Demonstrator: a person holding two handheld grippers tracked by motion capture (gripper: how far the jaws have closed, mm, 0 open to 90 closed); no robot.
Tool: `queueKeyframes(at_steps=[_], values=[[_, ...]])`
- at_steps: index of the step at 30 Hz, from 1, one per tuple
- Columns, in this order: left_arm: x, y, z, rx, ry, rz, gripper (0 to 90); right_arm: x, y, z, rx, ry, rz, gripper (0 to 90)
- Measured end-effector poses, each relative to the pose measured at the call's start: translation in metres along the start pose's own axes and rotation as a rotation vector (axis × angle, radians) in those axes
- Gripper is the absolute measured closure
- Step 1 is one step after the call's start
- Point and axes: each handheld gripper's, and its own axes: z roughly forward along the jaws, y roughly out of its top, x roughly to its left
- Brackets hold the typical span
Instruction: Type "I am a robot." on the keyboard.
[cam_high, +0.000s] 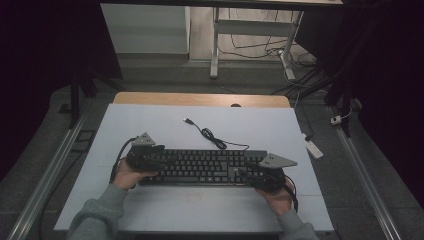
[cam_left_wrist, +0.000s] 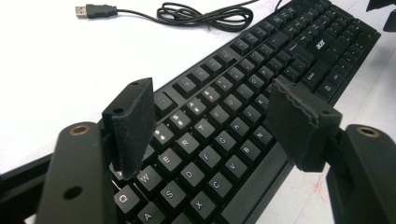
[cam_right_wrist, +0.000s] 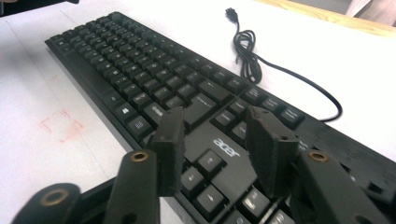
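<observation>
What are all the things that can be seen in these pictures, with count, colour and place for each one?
keyboard: one, black, lying across the middle of the white table top, between the two grippers.
keyboard cable: one, black, partly coiled behind the keyboard, ending in a USB plug that lies free on the table.
table: one, white top with a wooden far edge.
red square mark: one, faint, drawn on the table top near the keyboard's front edge.
power strip: one, white, on the floor right of the table.
left gripper: one, black, jaws open above the keyboard's left end.
right gripper: one, black, jaws open above the keyboard's right end.
hands: two, grey sleeves, at the table's near edge.
</observation>
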Motion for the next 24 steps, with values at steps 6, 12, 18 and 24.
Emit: queueKeyframes(at_steps=[6, 12, 18, 24], values=[[0.0, 0.0, 0.0, 0.002, 0.002, 0.0, 32.4, 0.006, 0.007, 0.008, 0.013, 0.029, -0.016, 76.7], [0.0, 0.0, 0.0, 0.005, 0.002, 0.0, 32.2, 0.013, 0.015, 0.017, 0.028, 0.065, -0.05, 89.2], [0.0, 0.0, 0.0, 0.003, 0.002, 0.0, 32.0, 0.018, 0.022, 0.027, 0.023, 0.076, -0.06, 89.4], [0.0, 0.0, 0.0, 0.003, 0.003, 0.0, 31.9, 0.021, 0.028, 0.039, 0.018, 0.084, -0.059, 89.3]])
